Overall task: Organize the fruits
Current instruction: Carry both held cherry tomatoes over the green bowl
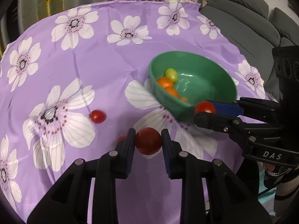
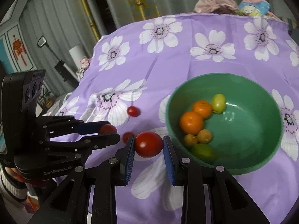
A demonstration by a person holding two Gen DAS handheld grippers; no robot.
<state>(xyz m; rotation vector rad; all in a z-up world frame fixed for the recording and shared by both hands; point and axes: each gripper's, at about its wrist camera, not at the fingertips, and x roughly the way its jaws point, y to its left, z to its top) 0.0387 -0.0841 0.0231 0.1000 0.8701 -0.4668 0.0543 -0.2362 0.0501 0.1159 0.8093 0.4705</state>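
A green bowl (image 2: 261,160) sits on the purple flowered cloth and holds two oranges (image 2: 191,122), a yellow-green fruit (image 2: 218,103), two small yellow fruits and a lime (image 2: 203,152); it also shows in the left wrist view (image 1: 214,71). My left gripper (image 1: 148,141) is shut on a red tomato (image 1: 148,142), seen from the right wrist view too (image 2: 107,129). My right gripper (image 2: 148,145) is shut on another red tomato (image 2: 148,144), beside the bowl's near rim (image 1: 204,108). Two small red tomatoes (image 2: 133,111) (image 2: 128,136) lie loose on the cloth.
The cloth-covered table (image 1: 104,69) drops off at its edges. A grey sofa (image 1: 248,18) stands to the right, cushions and bundled fabric (image 2: 214,2) behind the table, and curtains (image 2: 61,15) to the left.
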